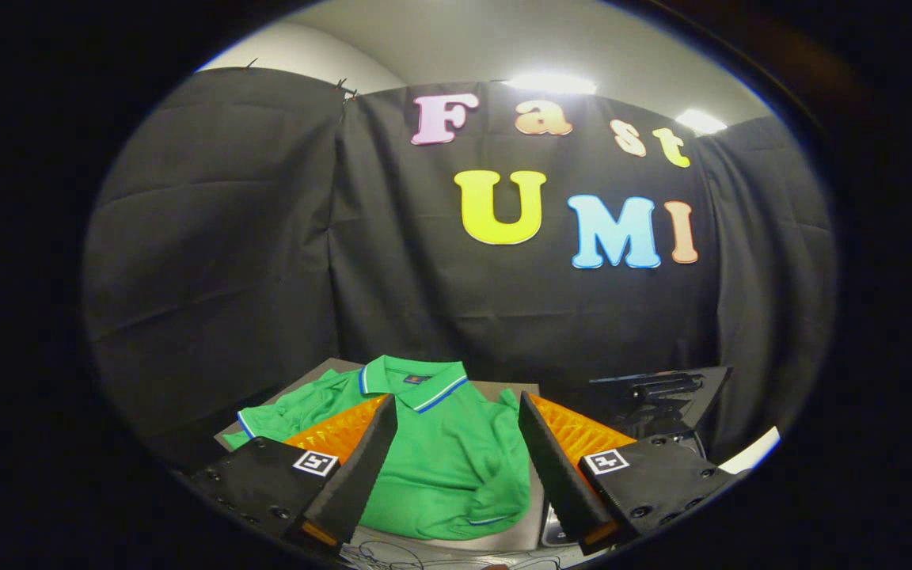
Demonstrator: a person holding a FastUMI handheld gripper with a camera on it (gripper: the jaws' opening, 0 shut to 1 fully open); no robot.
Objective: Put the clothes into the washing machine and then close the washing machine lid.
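I have the gripper (456, 467) spread wide, its 2 fingers well apart and holding nothing. Neither finger (357, 467) touches anything that I can make out.

The green polo shirt (432, 459) lies flat on a grey board (515, 534) just ahead of the fingers and partly between them. Its body fills the gap between the 2 fingers, and its collar (416, 384), trimmed with white and blue stripes, points away from me toward the black cloth wall (266, 253). 1 short sleeve (286, 412), with the same striped cuff, spreads out beyond the left finger. The lower hem is folded and bunched near the right finger.

To the right, beyond the right finger, I see a dark raised panel (658, 392); I cannot tell whether it is the washing machine's lid. A white edge (749, 453) shows just past it.

As for writing: a small red and blue tag (416, 379) sits inside the collar, too small for me to read. Each finger base carries a square black-and-white marker (315, 462), which holds a pattern, not words. A few thin cables (393, 554) lie on the pale surface below the board.
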